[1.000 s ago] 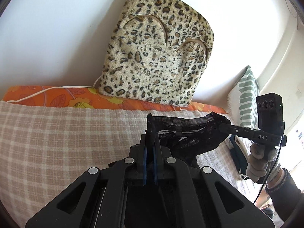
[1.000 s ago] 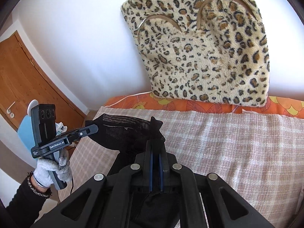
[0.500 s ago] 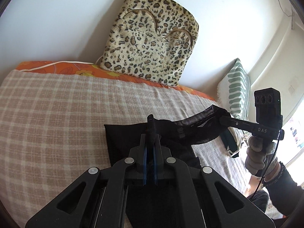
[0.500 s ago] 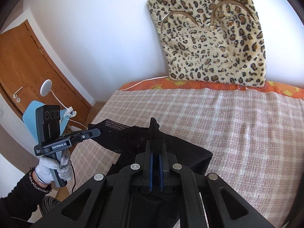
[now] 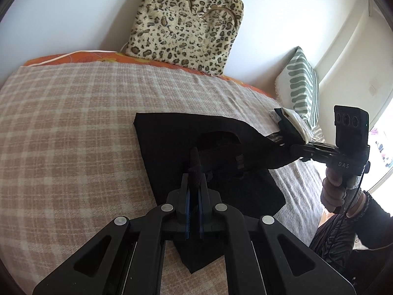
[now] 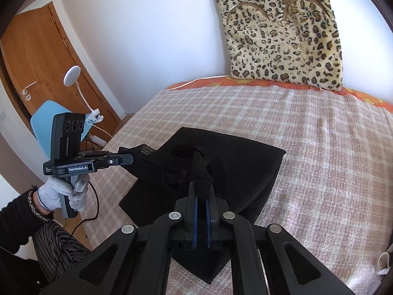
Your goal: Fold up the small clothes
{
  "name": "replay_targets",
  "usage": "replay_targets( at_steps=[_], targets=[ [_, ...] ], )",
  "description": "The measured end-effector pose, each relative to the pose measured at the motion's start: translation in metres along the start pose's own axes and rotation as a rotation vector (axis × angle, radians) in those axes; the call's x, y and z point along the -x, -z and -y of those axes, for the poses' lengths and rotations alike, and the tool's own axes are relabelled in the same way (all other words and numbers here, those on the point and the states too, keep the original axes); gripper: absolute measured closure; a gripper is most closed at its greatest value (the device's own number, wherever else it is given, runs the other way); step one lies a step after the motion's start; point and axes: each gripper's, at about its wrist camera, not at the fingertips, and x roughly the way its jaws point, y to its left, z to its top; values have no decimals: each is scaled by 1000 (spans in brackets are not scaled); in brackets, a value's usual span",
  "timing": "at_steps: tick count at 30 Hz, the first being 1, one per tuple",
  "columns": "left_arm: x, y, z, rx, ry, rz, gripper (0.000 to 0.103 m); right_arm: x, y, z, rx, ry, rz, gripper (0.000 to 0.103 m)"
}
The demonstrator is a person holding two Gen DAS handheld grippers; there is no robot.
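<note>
Garment (image 5: 172, 142), black, lies partly spread on the checked blanket (image 5: 61, 123) of the bed, near the leopard cushion (image 5: 186, 22). Left tool (image 5: 194, 179) is clamped on one strap; right tool (image 6: 202, 191) is clamped on another, both lifted.

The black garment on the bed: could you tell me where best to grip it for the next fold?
Grip the black garment at its flat far corner on the checked blanket, coming from the left side; both tools already pinch the raised near edge, and that corner lies free and reachable.
</note>
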Motion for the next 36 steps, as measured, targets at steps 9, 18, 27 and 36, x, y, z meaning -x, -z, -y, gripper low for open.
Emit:
replay_targets(
  at_steps=[9,18,27,36],
  targets=[
    [4,24,9,-103,-41,-74,98,0,31,-3,160,131,-55,92],
    [29,45,35,-183,-36,-84,92,29,66,-35,348,187,-96,80],
    [11,55,71,-296,-108,-56,53,20,70,-57,397,142,-78,66],
    [-37,62,96,-424,-154,-123,53,-15,75,-71,522,218,-117,69]
  ],
)
